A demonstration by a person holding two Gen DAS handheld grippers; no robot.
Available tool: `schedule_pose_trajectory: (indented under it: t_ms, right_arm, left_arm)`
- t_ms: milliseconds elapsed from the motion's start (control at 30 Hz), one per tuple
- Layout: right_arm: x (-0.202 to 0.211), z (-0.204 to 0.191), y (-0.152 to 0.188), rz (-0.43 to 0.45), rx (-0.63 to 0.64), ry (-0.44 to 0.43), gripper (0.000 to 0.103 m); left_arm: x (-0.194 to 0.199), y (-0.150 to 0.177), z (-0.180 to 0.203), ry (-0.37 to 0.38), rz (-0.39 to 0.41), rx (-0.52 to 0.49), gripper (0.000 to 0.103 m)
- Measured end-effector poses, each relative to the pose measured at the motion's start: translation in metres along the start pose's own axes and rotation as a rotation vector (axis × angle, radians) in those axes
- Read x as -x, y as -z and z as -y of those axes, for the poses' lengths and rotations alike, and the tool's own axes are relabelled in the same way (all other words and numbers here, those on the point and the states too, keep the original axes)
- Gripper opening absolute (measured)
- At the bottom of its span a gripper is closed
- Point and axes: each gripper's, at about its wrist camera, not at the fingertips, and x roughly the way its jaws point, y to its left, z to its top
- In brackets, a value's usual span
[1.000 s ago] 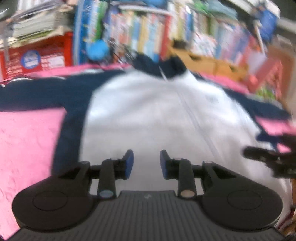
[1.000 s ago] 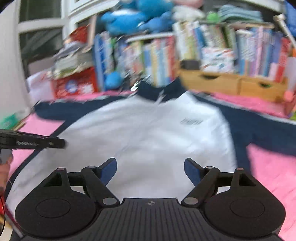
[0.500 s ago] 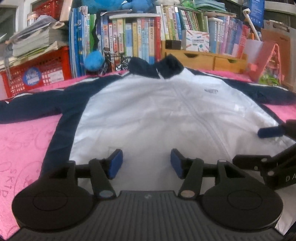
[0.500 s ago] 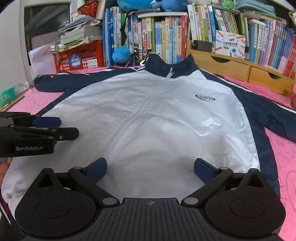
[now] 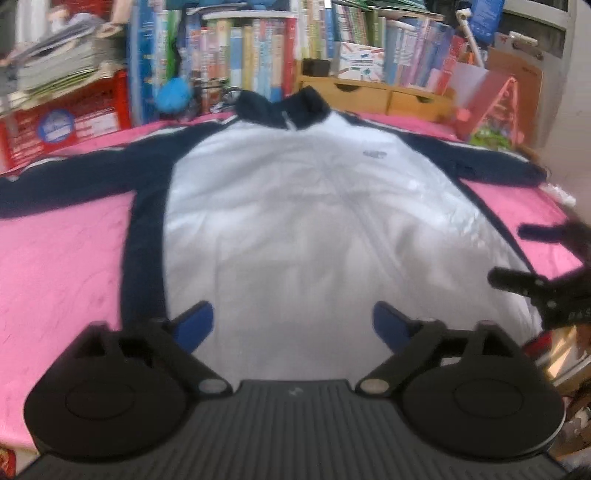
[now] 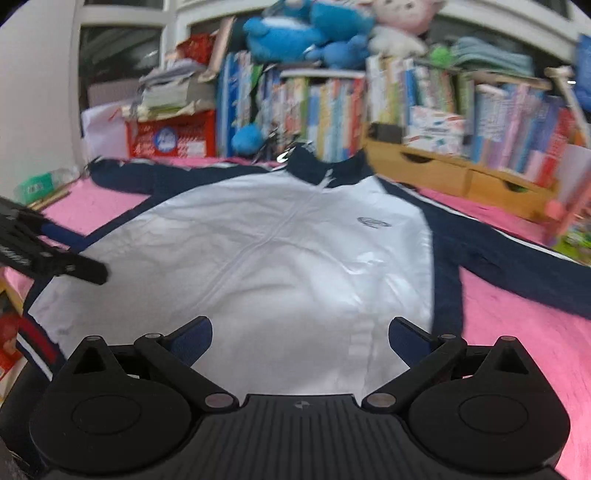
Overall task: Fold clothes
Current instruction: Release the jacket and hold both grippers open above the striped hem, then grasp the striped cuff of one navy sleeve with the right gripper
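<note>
A white zip jacket with navy collar and navy sleeves lies flat, front up, on a pink cloth, sleeves spread to both sides. The same jacket fills the right wrist view. My left gripper hovers over the hem, open, nothing between its blue pads. My right gripper is also open above the hem, holding nothing. The right gripper's fingers show at the right edge of the left wrist view; the left gripper's finger shows at the left edge of the right wrist view.
Behind the jacket stand rows of books, a wooden drawer box, a red crate with stacked papers, and plush toys on top. A pink stand sits at the back right.
Both grippers have opened wider and risen, so more of the jacket and shelves shows. The jacket lies as before.
</note>
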Motion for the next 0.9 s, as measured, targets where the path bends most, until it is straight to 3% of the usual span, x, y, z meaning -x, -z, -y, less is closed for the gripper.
schedule_pose_trajectory:
  t_ms: [133,267,400,900]
  right_arm:
    - [0.01,-0.012,0.019,-0.069,-0.07,-0.004,0.103]
    - [0.022,-0.025,0.024,-0.186,-0.052,-0.038,0.103]
    - [0.036,-0.034,0.024,-0.191,-0.001,-0.057,0.103]
    - [0.039,-0.032,0.033,-0.21,-0.052,-0.066,0.103]
  left_arm:
    - [0.006,0.019,0.003,0.002,-0.072,0.077,0.1]
    - [0.01,0.028,0.008,-0.01,-0.116,0.082,0.099]
    - [0.014,0.028,0.015,-0.029,-0.106,0.057,0.099]
    - [0.015,0.036,0.024,-0.045,-0.131,0.015,0.1]
